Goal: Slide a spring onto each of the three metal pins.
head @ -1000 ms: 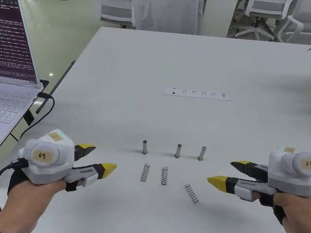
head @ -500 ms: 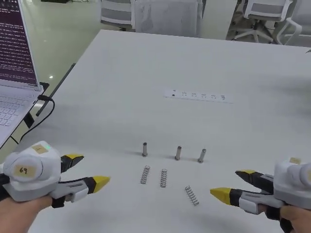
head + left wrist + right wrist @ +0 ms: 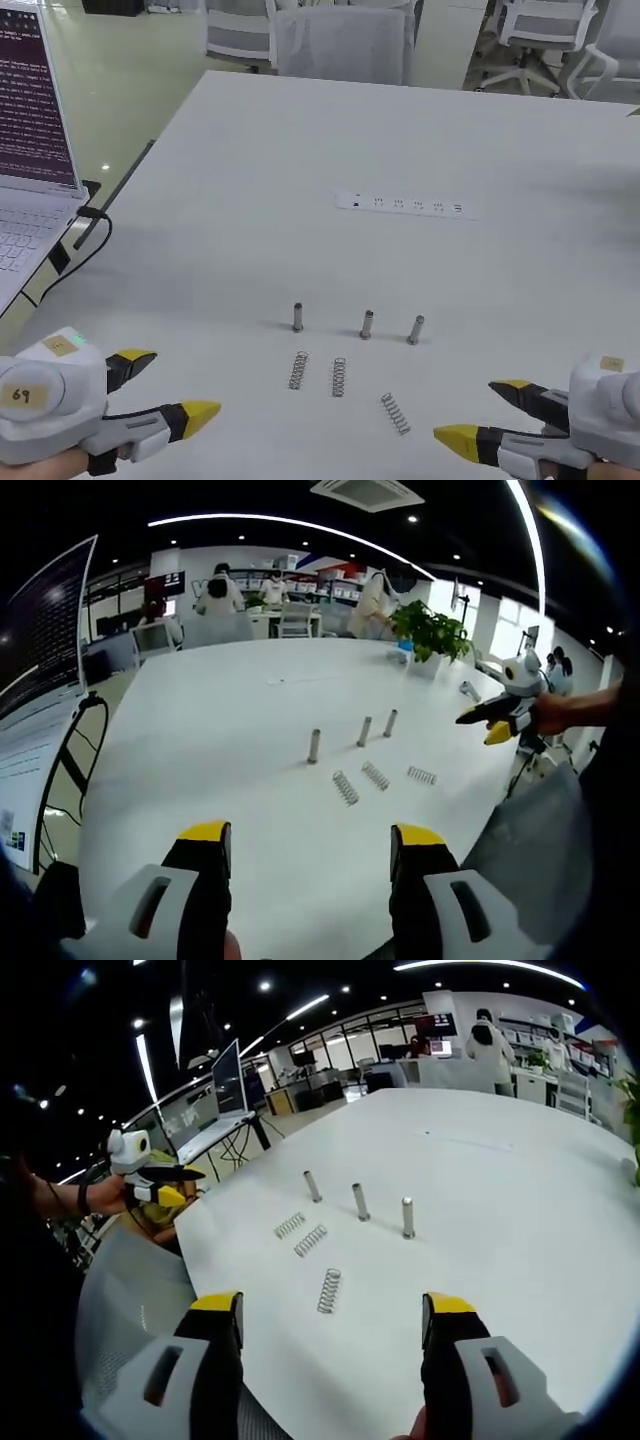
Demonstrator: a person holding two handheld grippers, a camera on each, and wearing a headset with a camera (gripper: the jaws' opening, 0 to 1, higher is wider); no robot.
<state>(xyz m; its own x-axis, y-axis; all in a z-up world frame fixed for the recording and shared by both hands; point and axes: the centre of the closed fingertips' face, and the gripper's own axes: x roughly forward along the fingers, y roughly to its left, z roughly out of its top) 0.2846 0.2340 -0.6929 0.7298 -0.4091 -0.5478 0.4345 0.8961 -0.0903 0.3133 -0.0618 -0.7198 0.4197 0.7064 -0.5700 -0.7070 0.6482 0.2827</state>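
We see three short, shiny metal pins [image 3: 367, 324] standing upright in a row on the big white table [image 3: 250, 180]. They are on our side of the long white power strip [image 3: 398, 205], well apart from it. Three small wire springs [image 3: 339, 377] lie flat on the table, a little farther from the power strip than the pins. No spring is on a pin.

Our left gripper [image 3: 165, 385], white with yellow tips, is farther from the power strip than the springs and off to the left. Its jaws are wide apart and hold nothing. Our right gripper [image 3: 483, 411] looks the same and is off to the right, jaws apart and empty too.

An open silver laptop [image 3: 30, 130] sits far left of the power strip.
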